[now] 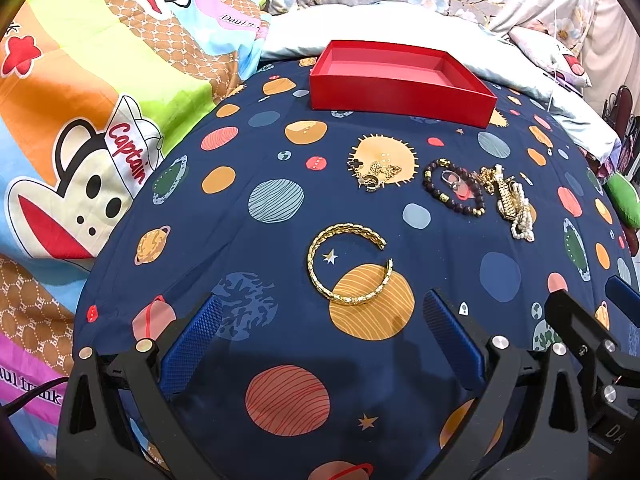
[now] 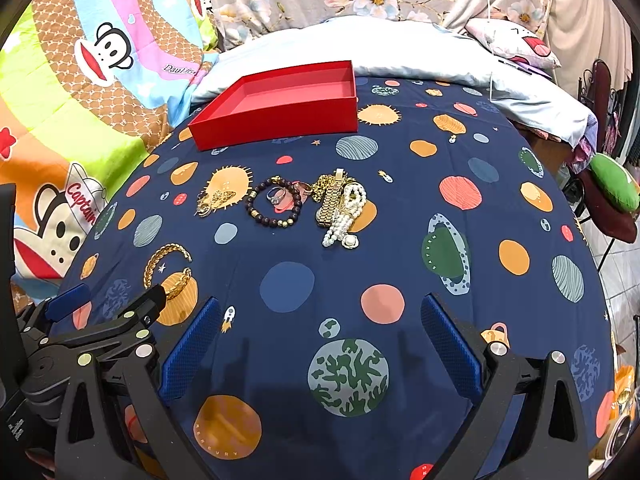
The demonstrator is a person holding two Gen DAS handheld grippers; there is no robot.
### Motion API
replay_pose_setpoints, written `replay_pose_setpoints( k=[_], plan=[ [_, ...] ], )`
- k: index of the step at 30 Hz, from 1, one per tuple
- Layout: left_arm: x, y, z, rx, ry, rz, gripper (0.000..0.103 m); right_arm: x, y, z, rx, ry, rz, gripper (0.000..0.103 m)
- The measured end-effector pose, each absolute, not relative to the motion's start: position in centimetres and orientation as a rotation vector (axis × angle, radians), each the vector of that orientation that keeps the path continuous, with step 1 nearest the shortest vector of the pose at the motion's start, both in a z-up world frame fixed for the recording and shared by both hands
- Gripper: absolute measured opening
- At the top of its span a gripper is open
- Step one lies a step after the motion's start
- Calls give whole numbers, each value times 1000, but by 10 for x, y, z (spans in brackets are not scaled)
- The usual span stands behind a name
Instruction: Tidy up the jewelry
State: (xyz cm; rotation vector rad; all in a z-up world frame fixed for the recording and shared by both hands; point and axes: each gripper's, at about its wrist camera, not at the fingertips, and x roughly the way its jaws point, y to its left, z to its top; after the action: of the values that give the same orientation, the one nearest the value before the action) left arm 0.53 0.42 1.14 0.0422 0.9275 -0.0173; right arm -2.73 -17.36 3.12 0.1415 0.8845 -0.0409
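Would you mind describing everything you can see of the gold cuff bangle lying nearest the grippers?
The gold cuff bangle is an open C-shaped band, metal by its shine, with a braided or scaled texture. Its gap faces right in the left wrist view. It lies flat on the navy planet-print sheet, partly over an orange striped planet, apart from the other jewelry and the red box. Nothing grips it: the left gripper is open just short of it.

Planet-print sheet point(image 1: 280, 360) — monkey-print quilt point(image 1: 80, 120), perhaps.
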Motion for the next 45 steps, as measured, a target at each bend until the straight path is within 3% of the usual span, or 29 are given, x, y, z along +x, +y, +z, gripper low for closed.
replay_pose_setpoints(
  k=[38, 43, 45],
  plan=[
    [36, 19, -23, -48, 994, -32, 98, -6, -189, 11, 184, 934, -62, 98],
    [39, 13, -23, -23, 975, -57, 92, -1, -191, 8, 192, 942, -60, 98],
    [39, 9, -21, -13, 966, -80, 83, 1, -192, 7, 197, 945, -62, 98]
  ],
)
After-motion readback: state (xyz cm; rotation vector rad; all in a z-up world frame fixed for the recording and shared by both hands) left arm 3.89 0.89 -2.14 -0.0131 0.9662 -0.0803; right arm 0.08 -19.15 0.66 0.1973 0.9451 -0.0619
